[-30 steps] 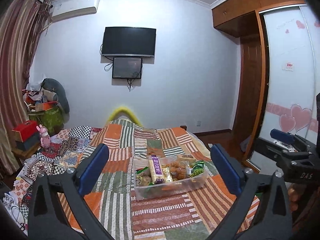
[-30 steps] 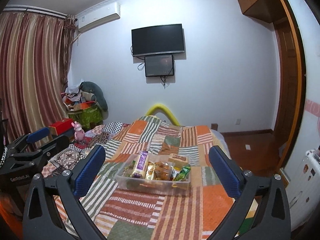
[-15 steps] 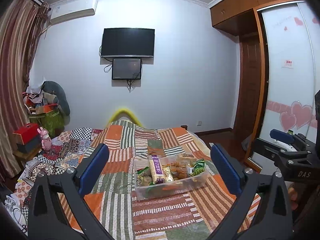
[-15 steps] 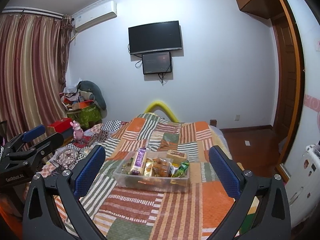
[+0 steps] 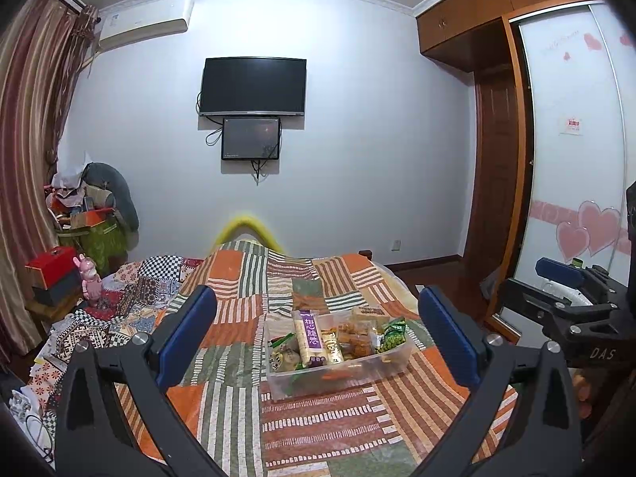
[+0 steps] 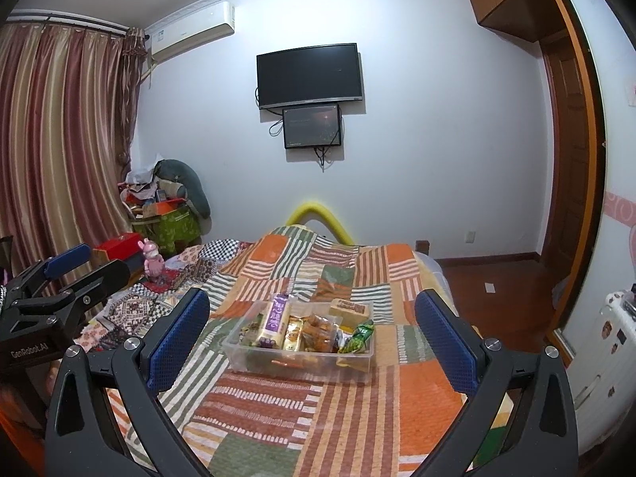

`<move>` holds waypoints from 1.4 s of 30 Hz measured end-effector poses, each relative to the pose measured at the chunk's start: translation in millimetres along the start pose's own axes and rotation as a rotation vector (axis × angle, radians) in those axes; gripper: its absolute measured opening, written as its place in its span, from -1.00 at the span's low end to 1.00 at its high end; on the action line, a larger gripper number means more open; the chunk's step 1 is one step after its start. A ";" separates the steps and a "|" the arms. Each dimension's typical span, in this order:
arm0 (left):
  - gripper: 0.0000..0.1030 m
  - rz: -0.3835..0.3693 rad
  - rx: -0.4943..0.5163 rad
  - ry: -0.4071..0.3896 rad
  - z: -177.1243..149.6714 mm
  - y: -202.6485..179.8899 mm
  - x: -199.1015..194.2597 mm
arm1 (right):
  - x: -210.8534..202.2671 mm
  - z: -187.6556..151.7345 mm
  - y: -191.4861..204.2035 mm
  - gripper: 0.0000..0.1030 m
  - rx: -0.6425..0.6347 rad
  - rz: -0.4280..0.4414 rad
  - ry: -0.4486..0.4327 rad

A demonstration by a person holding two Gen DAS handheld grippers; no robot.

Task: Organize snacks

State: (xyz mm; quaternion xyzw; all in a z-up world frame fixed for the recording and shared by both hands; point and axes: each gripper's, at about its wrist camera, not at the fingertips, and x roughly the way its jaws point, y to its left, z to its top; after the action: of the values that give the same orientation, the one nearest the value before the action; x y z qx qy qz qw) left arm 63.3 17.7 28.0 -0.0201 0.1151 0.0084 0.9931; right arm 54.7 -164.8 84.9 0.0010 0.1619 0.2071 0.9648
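Note:
A clear plastic bin (image 5: 373, 365) sits on the patchwork bed quilt (image 5: 318, 429), ahead of both grippers. It holds several snack packs: a purple-labelled pack (image 5: 310, 334), a green bag (image 5: 391, 336) and orange packets (image 5: 353, 338). The bin also shows in the right wrist view (image 6: 353, 369). My left gripper (image 5: 318, 334) is open and empty, well short of the bin. My right gripper (image 6: 314, 328) is open and empty, also short of it. Each gripper shows at the edge of the other's view.
The bed fills the foreground. A cluttered side area with a red box (image 5: 51, 266), a pink toy (image 5: 90, 280) and a green bag (image 5: 101, 238) lies left. A wardrobe (image 5: 572, 139) and a doorway stand right. A TV (image 5: 252, 85) hangs on the far wall.
Both views have tilted up slightly, and the bin sits a little lower and closer in the frames. Both grippers stay open and empty.

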 end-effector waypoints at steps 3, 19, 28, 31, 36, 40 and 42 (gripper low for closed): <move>1.00 -0.009 0.005 0.000 -0.2 -0.9 0.6 | -0.1 -0.4 0.2 1.00 -0.003 -0.002 0.000; 1.00 -0.019 0.011 0.004 -3.7 -1.9 3.8 | 1.3 -0.2 -0.9 1.00 0.004 -0.020 -0.001; 1.00 -0.025 0.015 0.010 -5.3 -3.7 3.5 | 0.8 -0.7 -1.5 1.00 0.003 -0.022 -0.003; 1.00 -0.027 0.018 0.009 -5.3 -3.9 3.2 | 0.9 -1.0 -1.0 1.00 0.006 -0.020 0.001; 1.00 -0.032 0.018 0.006 -5.7 -4.3 2.4 | 1.0 -0.8 -1.6 1.00 0.007 -0.021 0.001; 1.00 -0.027 0.020 0.002 -5.9 -5.7 2.3 | 1.4 -0.7 -1.5 1.00 0.007 -0.021 0.001; 1.00 -0.023 0.021 0.002 -6.2 -5.5 2.7 | 1.8 -0.4 -1.3 1.00 0.006 -0.021 0.001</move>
State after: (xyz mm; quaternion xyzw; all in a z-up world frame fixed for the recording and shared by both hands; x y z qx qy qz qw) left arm 64.6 12.0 21.6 -0.0110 0.1158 -0.0043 0.9932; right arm 56.6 -165.2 84.0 0.0020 0.1628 0.1967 0.9669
